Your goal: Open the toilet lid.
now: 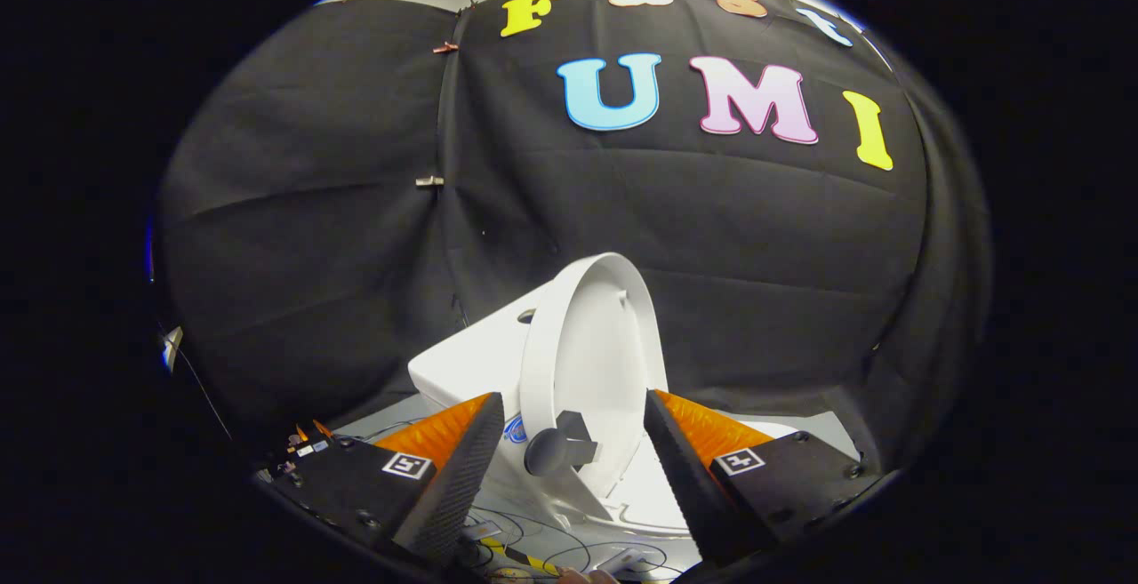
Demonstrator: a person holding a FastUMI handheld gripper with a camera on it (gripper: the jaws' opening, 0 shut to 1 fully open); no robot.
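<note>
While my gripper (569, 455) stood wide open, holding nothing, smooth white oval lid (591, 362) raised upright between my ribbed fingers (462, 468), dark round knob (553, 451) on it, glossy tank (471, 362) behind.

White toilet lid (591, 362) with a dark grey knob (558, 447), white tank (471, 366), black cloth wall (311, 237)

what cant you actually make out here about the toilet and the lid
- White toilet bowl, gripper view: mostly hidden behind the raised white toilet lid and the open gripper fingers; its inside cannot be seen.
- Lid hinge: hidden behind the lid's lower edge.
- Dark round knob on the lid, between the fingers: how it is fixed on cannot be told.
- White cistern: partly covered by the lid.
- Cables on the floor: too small to trace.
</note>
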